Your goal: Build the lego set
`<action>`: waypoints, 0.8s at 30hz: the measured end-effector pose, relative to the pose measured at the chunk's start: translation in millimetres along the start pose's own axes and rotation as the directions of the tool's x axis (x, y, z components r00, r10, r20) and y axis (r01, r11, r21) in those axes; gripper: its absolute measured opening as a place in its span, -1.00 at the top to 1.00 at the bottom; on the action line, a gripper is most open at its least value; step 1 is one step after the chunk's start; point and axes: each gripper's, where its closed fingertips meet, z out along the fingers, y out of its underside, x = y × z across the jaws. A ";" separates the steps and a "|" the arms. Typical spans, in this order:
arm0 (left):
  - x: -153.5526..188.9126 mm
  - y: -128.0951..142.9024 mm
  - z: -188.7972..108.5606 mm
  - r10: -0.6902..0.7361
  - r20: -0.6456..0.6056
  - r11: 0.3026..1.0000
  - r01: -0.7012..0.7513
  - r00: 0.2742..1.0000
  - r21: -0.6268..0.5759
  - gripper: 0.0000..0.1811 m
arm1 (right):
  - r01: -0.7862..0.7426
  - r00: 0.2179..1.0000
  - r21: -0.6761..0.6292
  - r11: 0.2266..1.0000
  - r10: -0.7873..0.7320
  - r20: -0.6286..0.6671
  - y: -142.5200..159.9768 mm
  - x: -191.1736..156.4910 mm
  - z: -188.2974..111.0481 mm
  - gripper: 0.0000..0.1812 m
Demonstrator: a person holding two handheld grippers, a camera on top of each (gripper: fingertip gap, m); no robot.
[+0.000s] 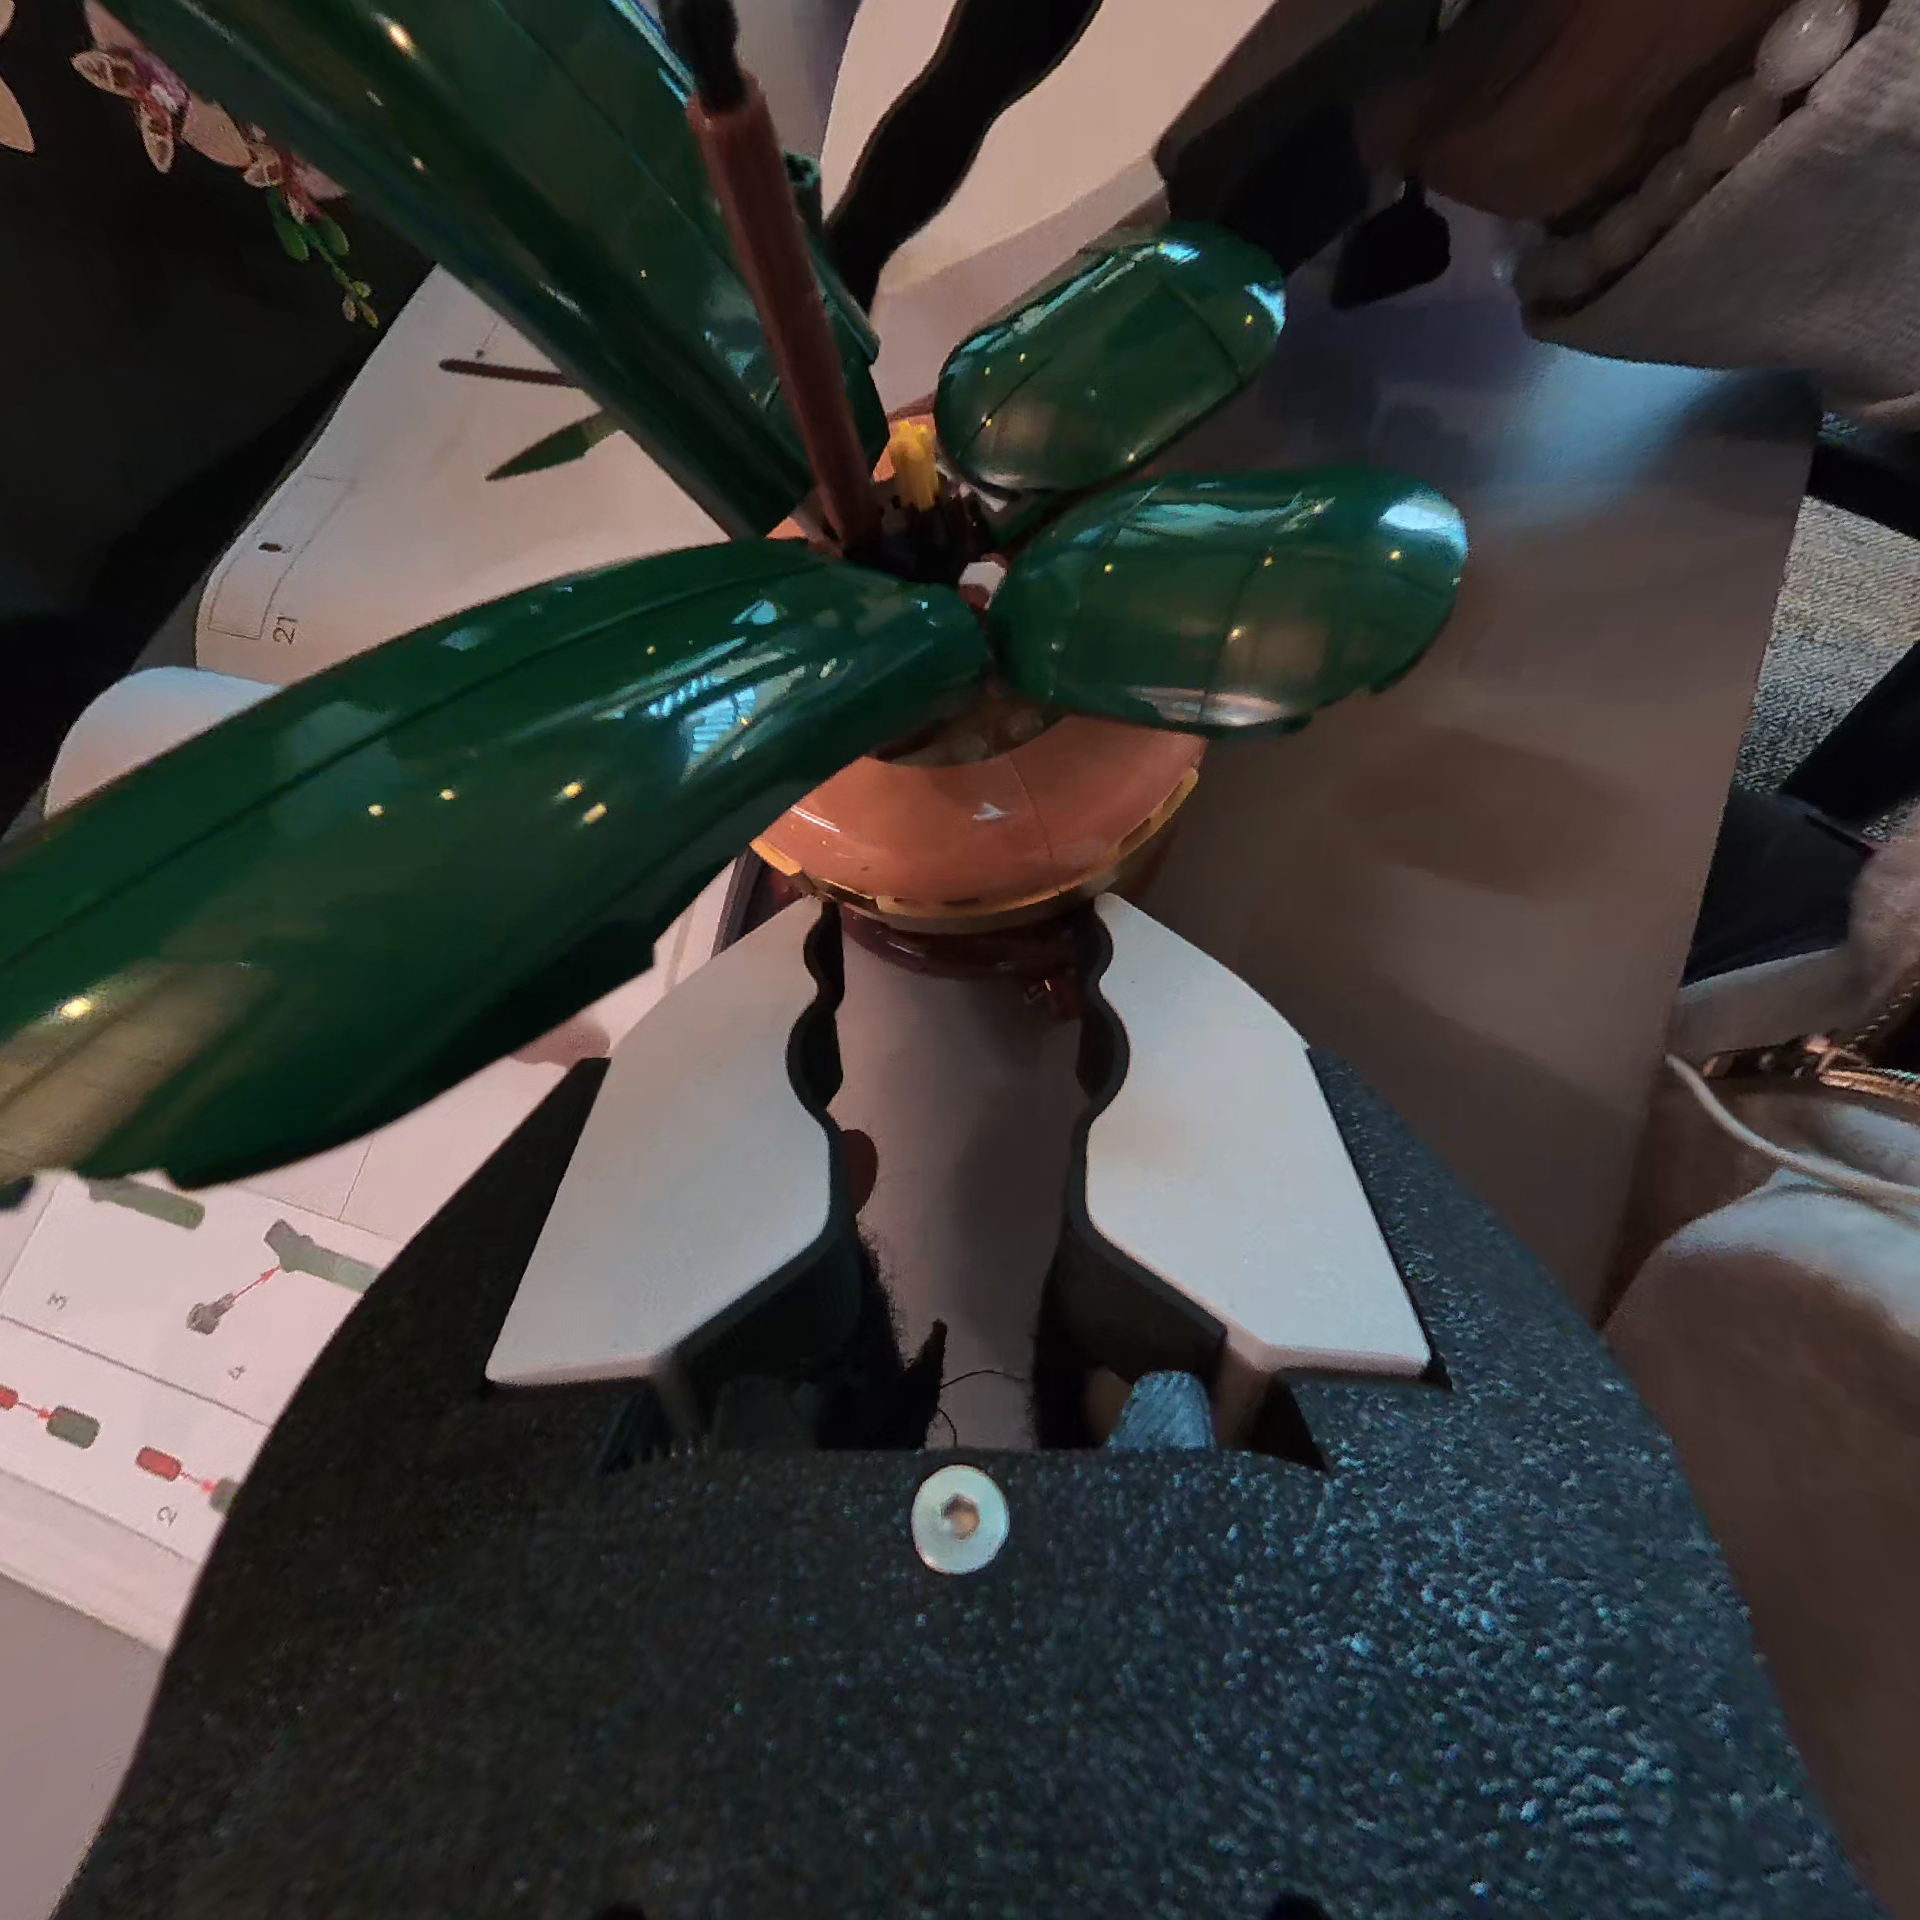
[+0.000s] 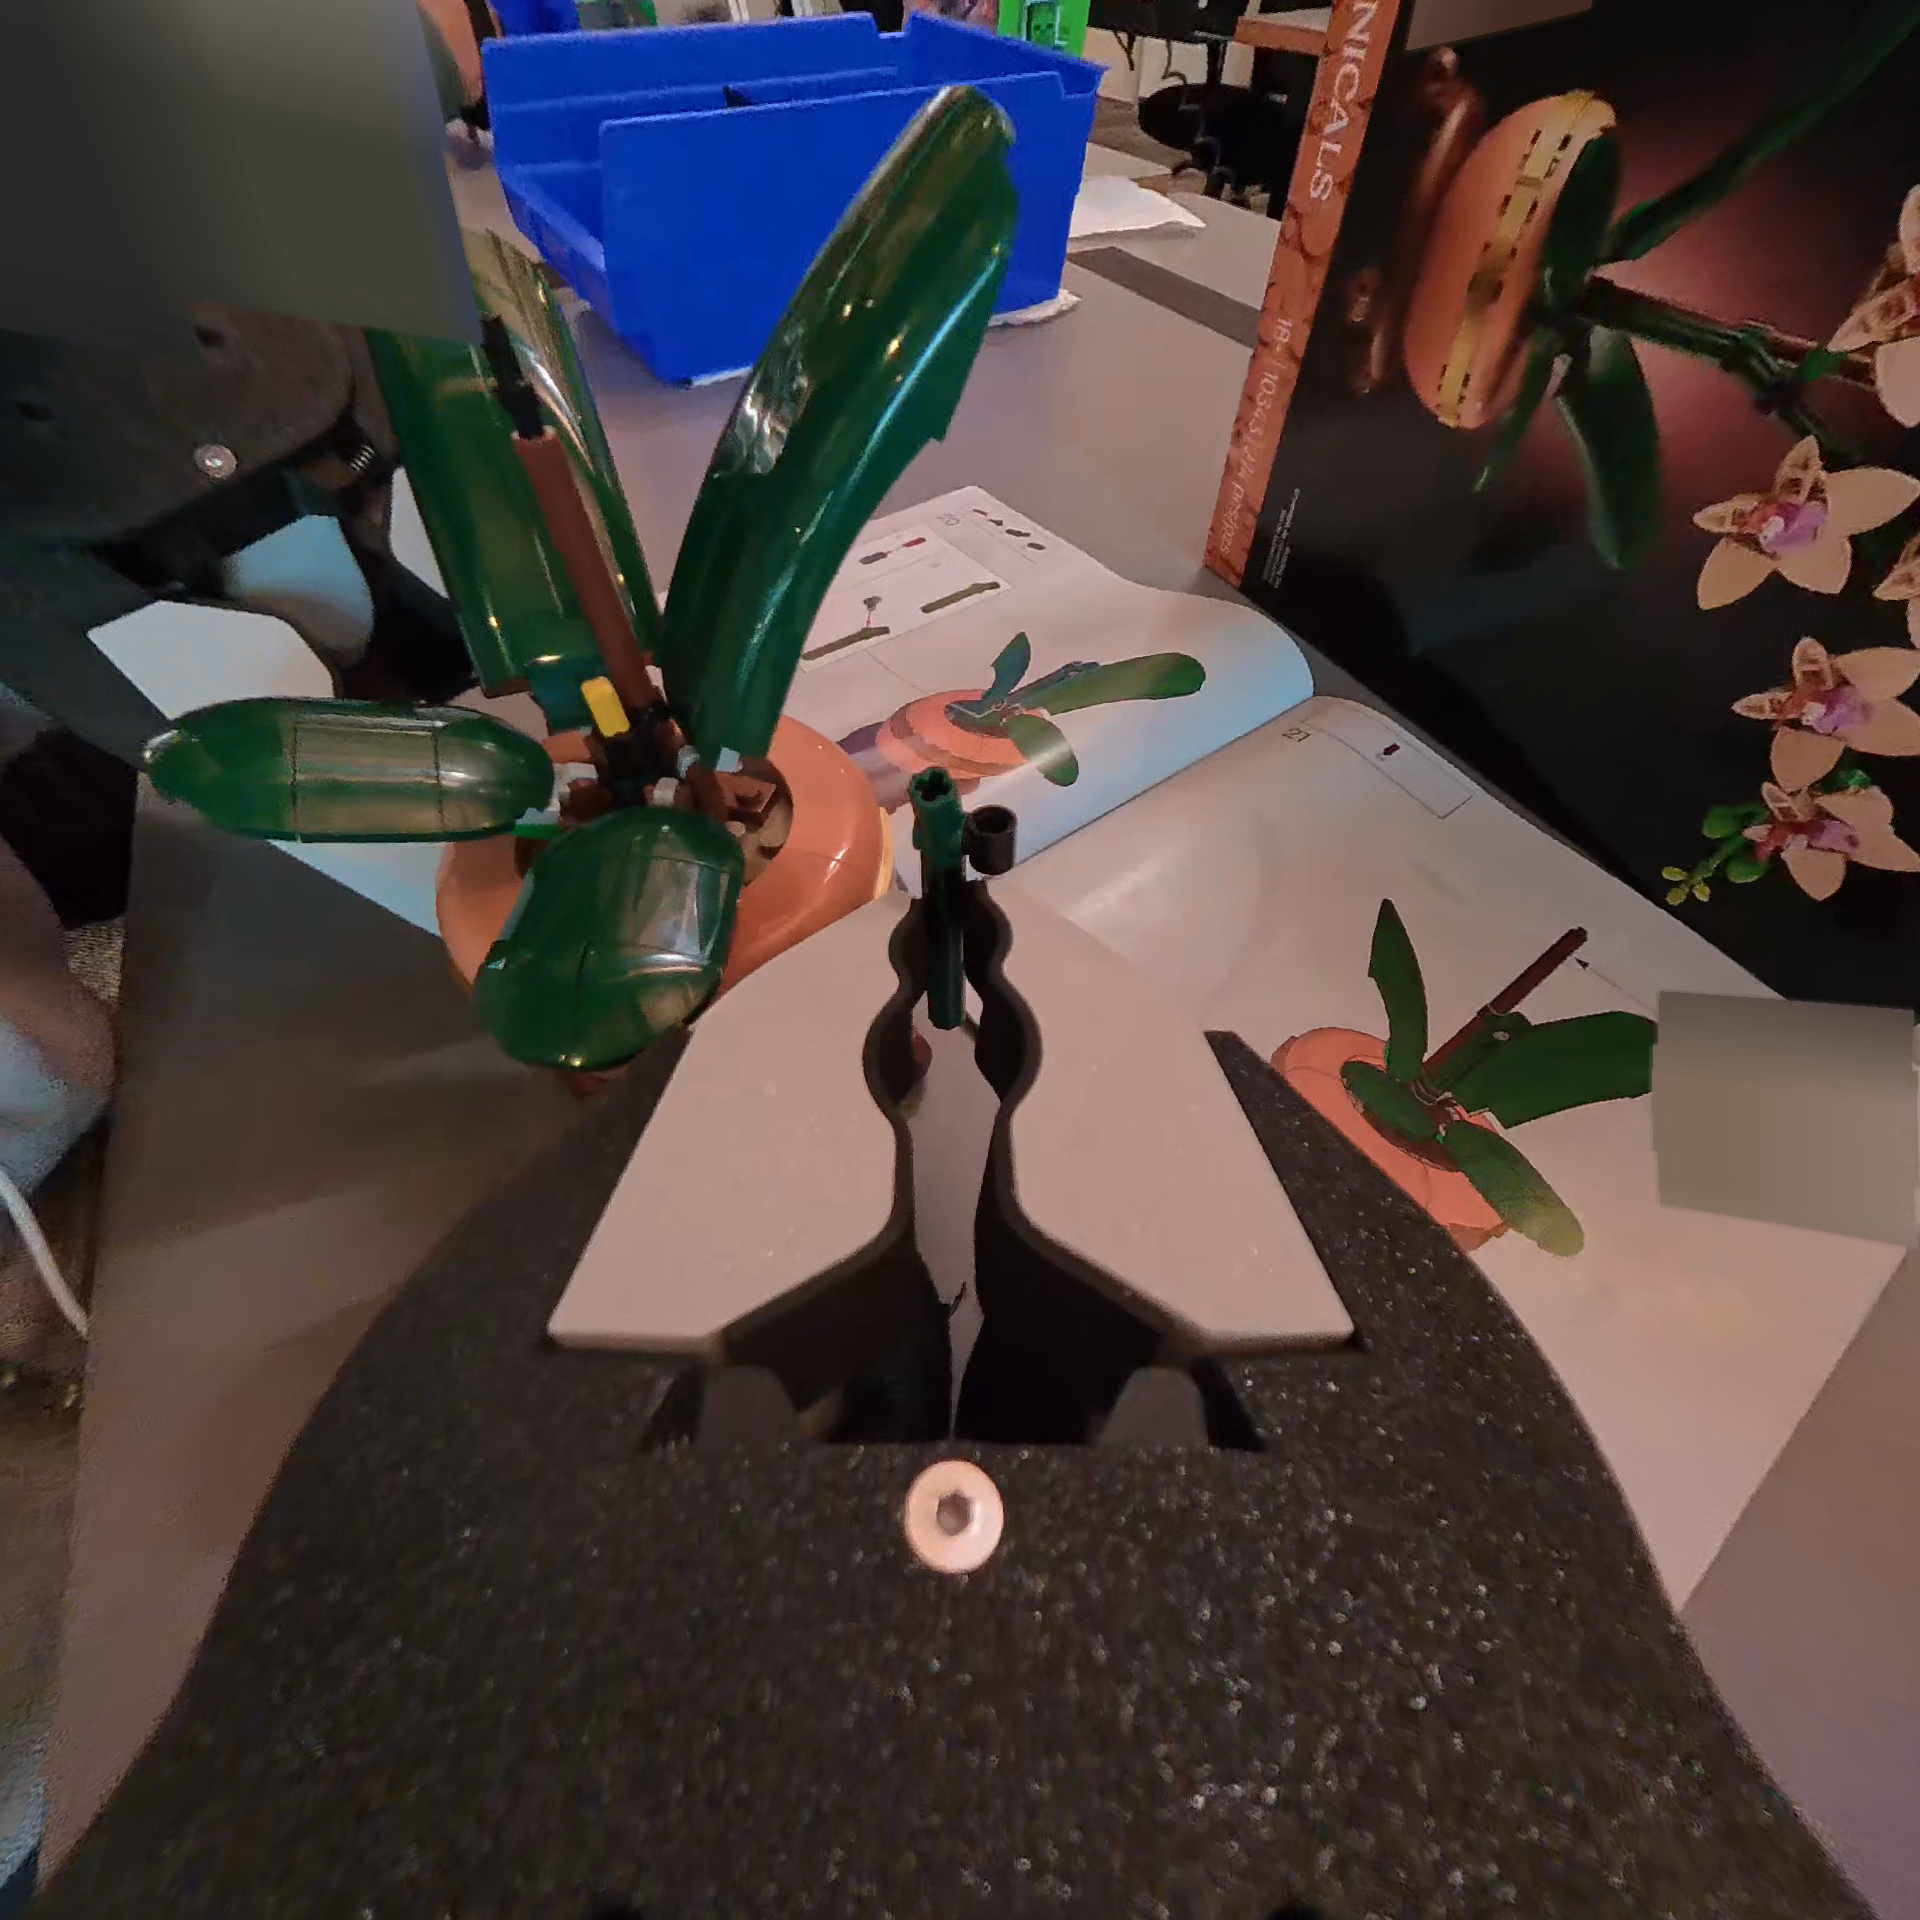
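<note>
Counting first: you have one orange pot [image 2: 821,821] carrying four dark green leaves, two long ones [image 2: 842,416] rising from its centre and two short rounded ones [image 2: 613,935] spreading low, plus one brown stem rod [image 1: 774,301] and one yellow peg [image 1: 914,457] at the pot's centre. Just behind the pot lies one open instruction booklet [image 2: 1226,831]; one product box [image 2: 1558,416] stands beyond the booklet's far edge, and one blue bin [image 2: 727,177] sits well behind the pot.

Your left gripper [image 1: 961,935] has its fingers around the dark base under the pot's orange rim, one on each side and touching it, so the pot sits right at the fingertips with the leaves fanning above them.

Your right gripper [image 2: 951,935] is clamped on one small green stem piece [image 2: 940,883], which stands upright out of the fingertips with a black connector [image 2: 995,836] on its side. That piece is just beside the pot, level with its rim.
</note>
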 end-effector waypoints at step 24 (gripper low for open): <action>1.0 9.1 2.5 0.020 -0.213 0.997 -0.004 0.977 0.072 0.42 | -0.363 0.931 0.246 0.899 0.361 0.057 -12.3 -11.4 -57.7 0.94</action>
